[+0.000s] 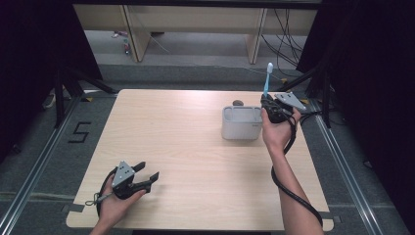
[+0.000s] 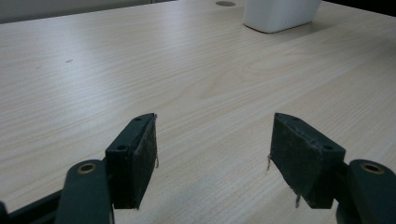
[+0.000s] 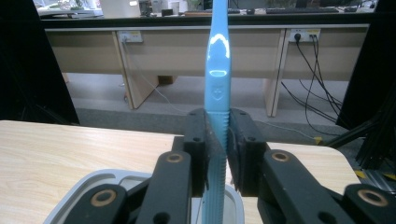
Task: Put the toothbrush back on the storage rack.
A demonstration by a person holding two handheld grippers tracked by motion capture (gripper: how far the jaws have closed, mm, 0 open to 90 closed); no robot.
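A light blue toothbrush (image 1: pixel 267 81) stands upright with its white head on top, and my right gripper (image 1: pixel 269 105) is shut on its handle above the right end of a white holder box (image 1: pixel 241 123). In the right gripper view the black pads (image 3: pixel 201 140) press the ribbed part of the toothbrush (image 3: pixel 218 70), whose lower end points down over the holder's rim (image 3: pixel 88 184). My left gripper (image 1: pixel 148 172) rests low over the table's near left part, open with nothing between its pads (image 2: pixel 135 158). The holder (image 2: pixel 280 14) lies far ahead of it.
A small dark round thing (image 1: pixel 238 103) lies on the table just behind the holder. The pale wooden table (image 1: pixel 186 161) ends close behind my right gripper. Beyond it stand light wooden desks (image 1: pixel 195 24) with cables on the floor, and black stands (image 1: pixel 63 88) flank the table.
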